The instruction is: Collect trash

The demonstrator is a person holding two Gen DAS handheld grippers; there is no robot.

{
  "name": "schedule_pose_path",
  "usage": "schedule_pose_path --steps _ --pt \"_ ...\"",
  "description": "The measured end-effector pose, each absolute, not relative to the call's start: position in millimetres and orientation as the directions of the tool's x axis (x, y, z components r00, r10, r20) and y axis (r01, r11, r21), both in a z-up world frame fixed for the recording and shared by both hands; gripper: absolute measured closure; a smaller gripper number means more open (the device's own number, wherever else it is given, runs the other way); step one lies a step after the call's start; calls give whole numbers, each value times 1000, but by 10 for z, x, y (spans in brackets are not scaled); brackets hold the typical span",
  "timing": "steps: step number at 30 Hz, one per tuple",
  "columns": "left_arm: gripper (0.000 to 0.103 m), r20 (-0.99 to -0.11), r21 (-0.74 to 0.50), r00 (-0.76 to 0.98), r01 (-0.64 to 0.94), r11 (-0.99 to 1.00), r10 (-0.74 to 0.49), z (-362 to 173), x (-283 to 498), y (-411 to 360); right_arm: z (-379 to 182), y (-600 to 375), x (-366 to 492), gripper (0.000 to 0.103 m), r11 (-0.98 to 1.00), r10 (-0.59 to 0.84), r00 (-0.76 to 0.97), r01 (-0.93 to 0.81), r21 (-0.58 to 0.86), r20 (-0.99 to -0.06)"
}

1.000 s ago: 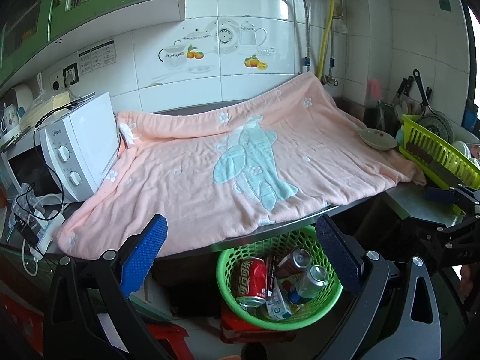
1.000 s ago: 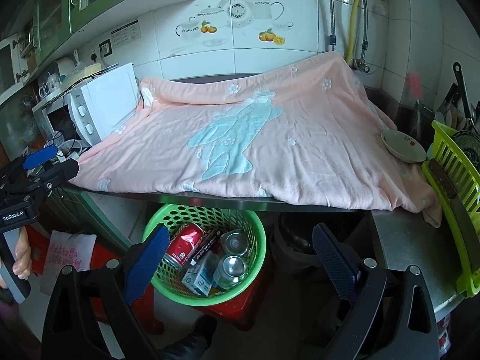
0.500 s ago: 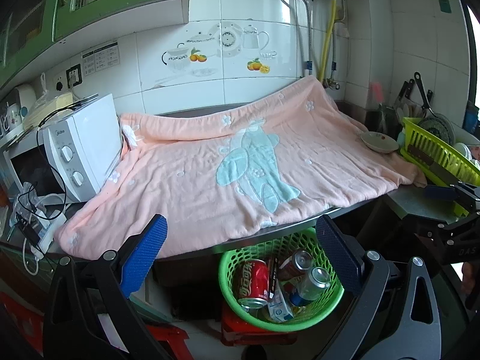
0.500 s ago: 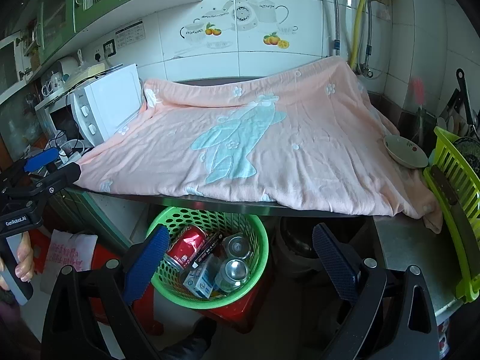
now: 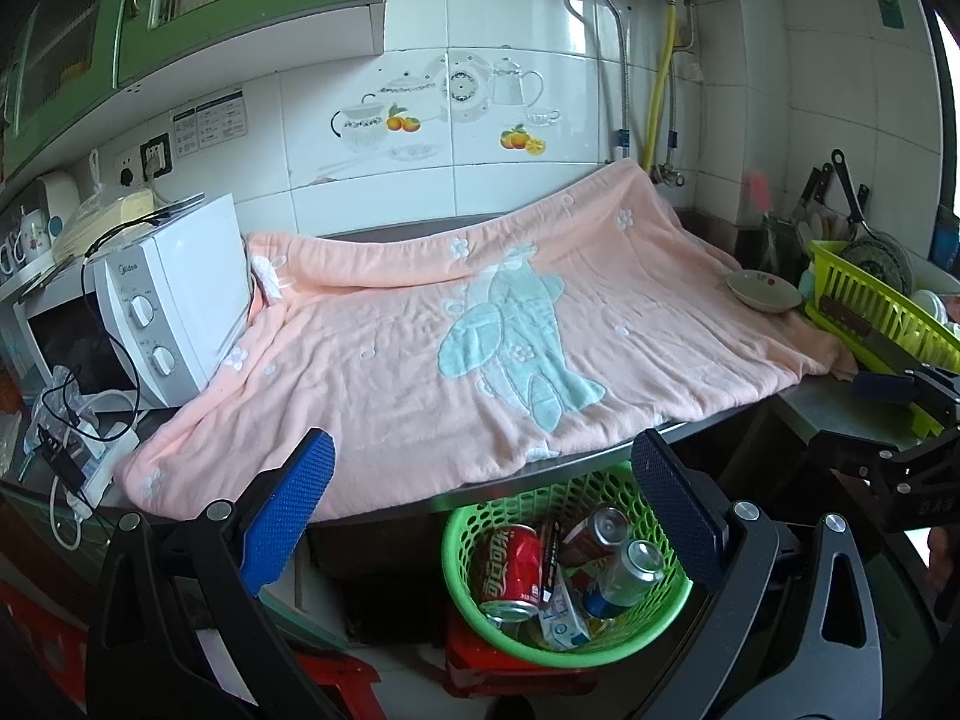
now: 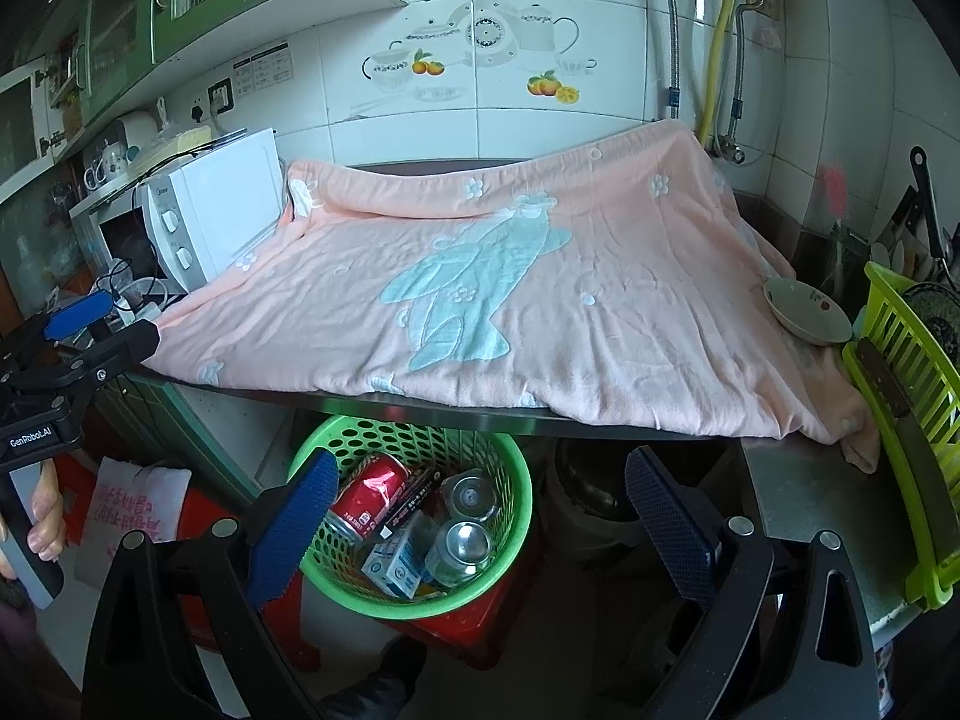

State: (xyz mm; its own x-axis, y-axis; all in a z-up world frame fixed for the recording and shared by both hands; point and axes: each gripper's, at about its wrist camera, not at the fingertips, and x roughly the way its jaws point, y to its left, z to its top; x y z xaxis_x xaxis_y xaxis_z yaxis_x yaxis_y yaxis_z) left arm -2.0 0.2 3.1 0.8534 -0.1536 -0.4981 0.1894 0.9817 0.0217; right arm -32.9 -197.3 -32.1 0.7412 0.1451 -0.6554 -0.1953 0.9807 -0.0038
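left tongs and right tongs both stood wide apart with nothing between their blue pads, held in the air in front of the tabletop edge. a pink blanket with a pale blue figure covered the tabletop; no trash lay on it. the trash sat in a green basket below the tabletop edge, on a red stool: a red can, two silver cans seen end-on, a small blue-and-white carton and a dark wrapper, all touching one another. a white microwave stood at the blanket's left edge, touching it. a shallow bowl rested on the blanket's right end, just beside a yellow-green dish rack. in the right wrist view the left tongs' handle appeared at far left, gripped by a hand.
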Motion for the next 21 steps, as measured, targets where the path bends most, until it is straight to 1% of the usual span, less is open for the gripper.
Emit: schedule_pose_path --steps 7,21 --pt "5 -498 14 852 195 981 -162 40 -30 4 -311 -1977 -335 10 981 147 743 -196 -2 -653" --pt "5 -489 39 862 170 985 -130 55 -29 30 -294 -1905 -319 10 979 151 742 -203 -4 -653"
